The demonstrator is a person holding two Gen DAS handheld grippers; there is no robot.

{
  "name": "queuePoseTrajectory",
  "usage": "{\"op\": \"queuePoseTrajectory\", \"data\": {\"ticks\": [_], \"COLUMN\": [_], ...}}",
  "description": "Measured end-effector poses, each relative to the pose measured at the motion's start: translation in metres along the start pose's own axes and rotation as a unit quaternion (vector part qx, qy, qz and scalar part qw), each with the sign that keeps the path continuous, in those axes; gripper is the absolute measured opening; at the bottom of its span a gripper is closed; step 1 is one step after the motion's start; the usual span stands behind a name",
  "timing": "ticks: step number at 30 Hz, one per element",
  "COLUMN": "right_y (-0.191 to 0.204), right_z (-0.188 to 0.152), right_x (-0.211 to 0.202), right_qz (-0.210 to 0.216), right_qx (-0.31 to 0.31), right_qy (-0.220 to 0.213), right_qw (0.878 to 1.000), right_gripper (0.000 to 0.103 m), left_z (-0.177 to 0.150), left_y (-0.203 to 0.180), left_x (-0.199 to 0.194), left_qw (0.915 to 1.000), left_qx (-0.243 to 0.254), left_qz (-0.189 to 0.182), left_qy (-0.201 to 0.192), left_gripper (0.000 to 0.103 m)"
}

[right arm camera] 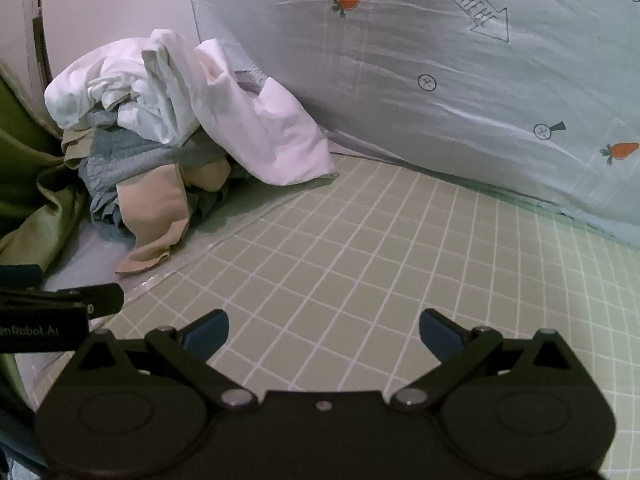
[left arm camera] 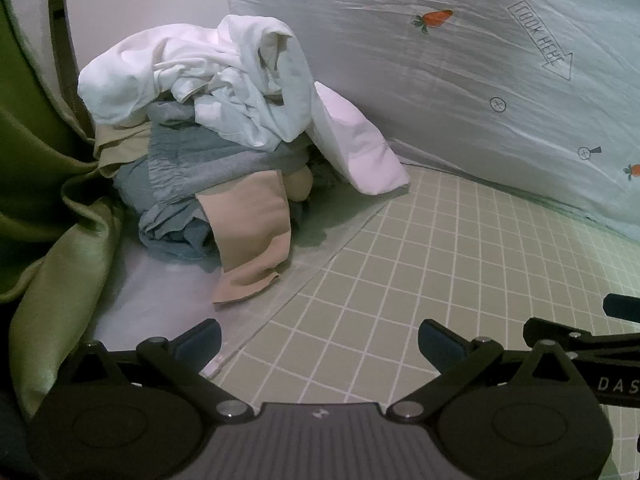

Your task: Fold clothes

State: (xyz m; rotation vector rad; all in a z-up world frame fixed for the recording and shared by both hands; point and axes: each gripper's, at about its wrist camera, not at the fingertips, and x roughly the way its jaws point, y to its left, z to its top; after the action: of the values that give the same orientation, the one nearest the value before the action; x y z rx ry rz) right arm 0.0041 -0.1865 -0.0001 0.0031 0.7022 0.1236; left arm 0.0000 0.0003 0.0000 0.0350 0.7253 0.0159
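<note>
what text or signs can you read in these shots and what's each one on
"LOOK HERE" inside an arrow outline, printed on the pale carrot-print sheet.
"DAS", cut off by the frame edge, on the right tool's body in the left wrist view.
"nRobot.AI", start cut off, on the left tool's body in the right wrist view.
Circled cross marks on the sheet: symbols, not text.

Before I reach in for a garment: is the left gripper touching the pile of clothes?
Apart. The left wrist view shows the open left gripper over the checked mat, with bare surface between it and the pile of clothes.

One heap of clothes (left arm camera: 208, 152) ahead-left of the jaws: one white garment (left arm camera: 224, 80), one blue-grey (left arm camera: 192, 168), one beige (left arm camera: 252, 232).
</note>
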Motion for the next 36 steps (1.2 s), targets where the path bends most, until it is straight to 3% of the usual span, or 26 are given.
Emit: {"op": "queuePoseTrajectory", "data": {"ticks": [36], "right_y": [-0.008], "right_z": [-0.001], "right_x": [0.009], "right_qz": [-0.002], "right_qx": [0.005], "right_qy": [0.010], "right_qw": [1.000], "right_gripper": [0.103], "left_z": [0.000], "left_y": [-0.002], "left_x": [0.012], "left_qw": [0.9999], "left_qx": [0.007], "left_qz": [-0.002], "left_qy": [0.012], "left_gripper": [0.103]}}
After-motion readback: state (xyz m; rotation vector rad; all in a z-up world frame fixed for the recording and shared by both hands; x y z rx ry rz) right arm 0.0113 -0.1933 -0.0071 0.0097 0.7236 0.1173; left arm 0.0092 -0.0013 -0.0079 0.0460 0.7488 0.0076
